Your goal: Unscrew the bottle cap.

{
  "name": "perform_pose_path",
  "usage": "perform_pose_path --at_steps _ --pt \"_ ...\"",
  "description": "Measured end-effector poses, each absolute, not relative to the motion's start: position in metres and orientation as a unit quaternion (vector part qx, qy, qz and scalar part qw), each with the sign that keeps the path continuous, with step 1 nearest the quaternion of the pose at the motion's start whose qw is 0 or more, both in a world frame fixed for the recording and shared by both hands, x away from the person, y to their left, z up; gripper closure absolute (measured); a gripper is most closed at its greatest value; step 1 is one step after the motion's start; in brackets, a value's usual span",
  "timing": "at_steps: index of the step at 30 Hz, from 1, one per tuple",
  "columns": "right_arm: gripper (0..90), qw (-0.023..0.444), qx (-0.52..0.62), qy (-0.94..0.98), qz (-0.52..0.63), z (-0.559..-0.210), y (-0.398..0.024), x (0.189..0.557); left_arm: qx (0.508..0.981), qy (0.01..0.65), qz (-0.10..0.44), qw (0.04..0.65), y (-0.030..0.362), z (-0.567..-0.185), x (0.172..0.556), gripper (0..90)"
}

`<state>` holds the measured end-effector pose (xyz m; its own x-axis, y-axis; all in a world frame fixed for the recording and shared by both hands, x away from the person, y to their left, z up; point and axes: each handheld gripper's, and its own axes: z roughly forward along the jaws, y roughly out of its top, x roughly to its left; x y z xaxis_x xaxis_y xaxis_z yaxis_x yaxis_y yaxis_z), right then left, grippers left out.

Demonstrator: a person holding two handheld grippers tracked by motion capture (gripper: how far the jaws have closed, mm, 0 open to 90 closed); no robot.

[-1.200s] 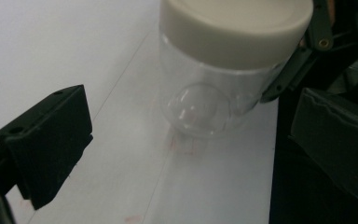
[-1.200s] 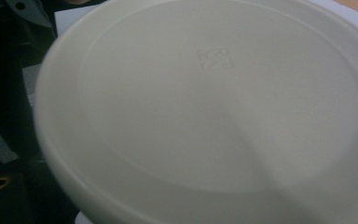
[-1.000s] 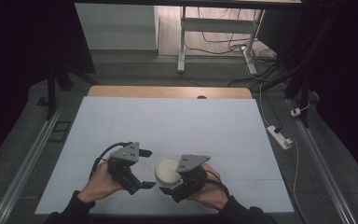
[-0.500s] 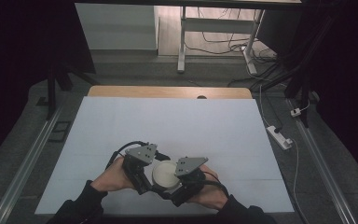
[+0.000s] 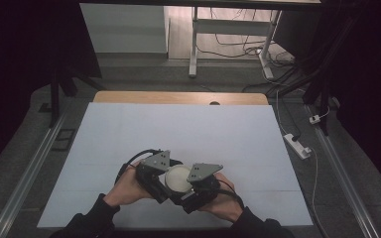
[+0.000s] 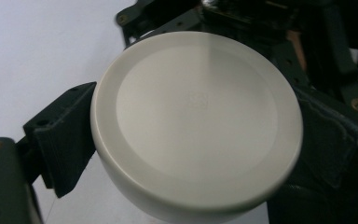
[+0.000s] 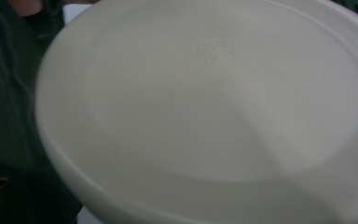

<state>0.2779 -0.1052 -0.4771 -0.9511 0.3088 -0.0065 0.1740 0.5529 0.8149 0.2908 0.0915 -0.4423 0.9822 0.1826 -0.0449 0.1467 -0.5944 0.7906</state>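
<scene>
The desk (image 5: pixel 178 129) is lying wide and white, bare but for the action at its near edge. There an upturned pale bowl (image 5: pixel 177 178) is sitting between both tools, its flat base facing up. The left gripper (image 5: pixel 159 179) is closing in on the bowl's left side, one jaw touching the wall in the left gripper view, the bowl (image 6: pixel 196 121) wedged between its jaws. The right gripper (image 5: pixel 192 191) is pressing in from the right; I cannot tell how its jaws are standing. The risk, I'd say: that smooth, curving wall is offering little purchase, so uneven squeezing could be popping the bowl (image 7: pixel 205 107) loose.
</scene>
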Motion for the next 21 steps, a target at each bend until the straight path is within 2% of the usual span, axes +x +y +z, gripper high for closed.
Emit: perform_pose_path --at_steps 6,10,15,21 --pt "6.0 0.099 0.162 0.877 0.44 -0.48 -0.106 0.282 0.893 0.15 0.042 0.423 0.082 -0.443 0.289 7.9" --pt "6.0 0.098 0.167 0.874 0.445 -0.479 -0.107 0.283 0.89 0.149 0.038 0.43 0.083 -0.443 0.29 6.1" --pt "6.0 0.088 0.16 0.873 0.452 -0.478 -0.108 0.283 0.887 0.12 0.027 0.446 0.093 -0.433 0.291 0.0" --pt "6.0 0.063 0.129 0.873 0.466 -0.477 -0.107 0.279 0.895 0.053 0.008 0.443 0.107 -0.426 0.291 0.5"
